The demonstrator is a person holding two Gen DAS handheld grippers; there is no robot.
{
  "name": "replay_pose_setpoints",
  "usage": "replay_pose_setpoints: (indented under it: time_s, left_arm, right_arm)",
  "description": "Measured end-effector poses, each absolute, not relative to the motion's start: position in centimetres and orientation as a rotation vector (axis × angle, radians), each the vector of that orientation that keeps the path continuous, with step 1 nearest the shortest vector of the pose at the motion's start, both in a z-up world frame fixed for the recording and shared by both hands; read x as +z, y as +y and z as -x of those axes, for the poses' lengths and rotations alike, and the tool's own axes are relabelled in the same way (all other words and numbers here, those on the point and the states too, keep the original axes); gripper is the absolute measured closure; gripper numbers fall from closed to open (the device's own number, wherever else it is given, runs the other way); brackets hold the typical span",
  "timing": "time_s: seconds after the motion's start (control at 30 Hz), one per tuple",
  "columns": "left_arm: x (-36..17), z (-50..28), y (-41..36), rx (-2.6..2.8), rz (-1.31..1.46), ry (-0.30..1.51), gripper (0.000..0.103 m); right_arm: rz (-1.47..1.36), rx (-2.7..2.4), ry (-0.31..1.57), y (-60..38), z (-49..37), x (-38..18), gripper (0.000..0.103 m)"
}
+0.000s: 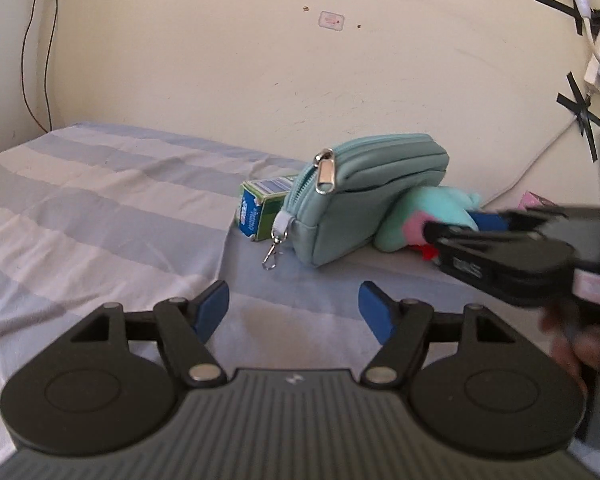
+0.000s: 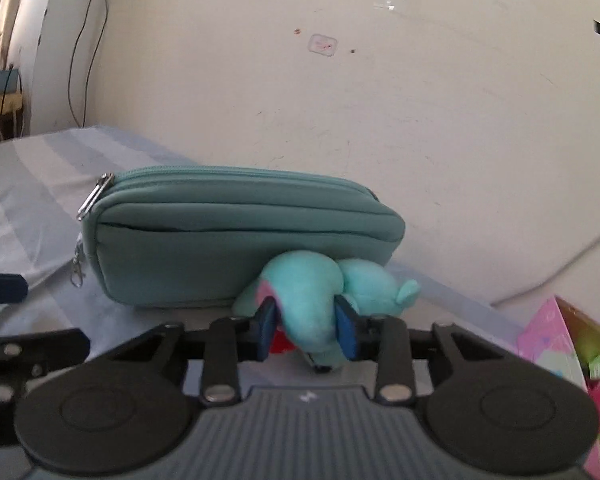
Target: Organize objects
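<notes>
Right wrist view: right gripper [image 2: 307, 330] clamps the teal plush toy [image 2: 312, 292] at lower centre; left gripper [image 1: 294, 306] gapes wide, holding nothing.

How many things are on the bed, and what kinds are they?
Pouch: 1
Plush toy: 1
Small box: 1
Total: 3 on the bed. The right gripper grips the plush toy; the left gripper is open.
</notes>
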State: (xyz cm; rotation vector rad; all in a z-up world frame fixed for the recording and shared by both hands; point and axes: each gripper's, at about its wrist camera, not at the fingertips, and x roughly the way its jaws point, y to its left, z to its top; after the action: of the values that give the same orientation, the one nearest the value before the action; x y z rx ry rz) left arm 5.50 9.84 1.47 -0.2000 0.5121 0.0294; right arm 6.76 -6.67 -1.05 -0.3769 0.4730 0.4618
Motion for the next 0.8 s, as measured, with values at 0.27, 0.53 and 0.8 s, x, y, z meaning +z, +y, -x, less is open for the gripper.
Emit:
replay_pose_setpoints:
  time_s: [0.27,0.53,0.8]
  left_arm:
    - [1.5,-4.9,10.1,-0.005,0.19,0.485,0.03]
    - [1.7,-2.6,5.9,-0.22,0.08,0.506,0.029]
    - [2.6,1.6,-0.9,-0.497,0.072,0.544,0.029]
  right_arm:
    - [0.193,0.555,0.507,-17.5,4.7,-0.3,0.077]
    - [0.057,0.463,0.551,-27.8,13.7,-2.2,0.073]
    - [-0.049,0.428,0.559,-31.5,14.2,-3.1,0.049]
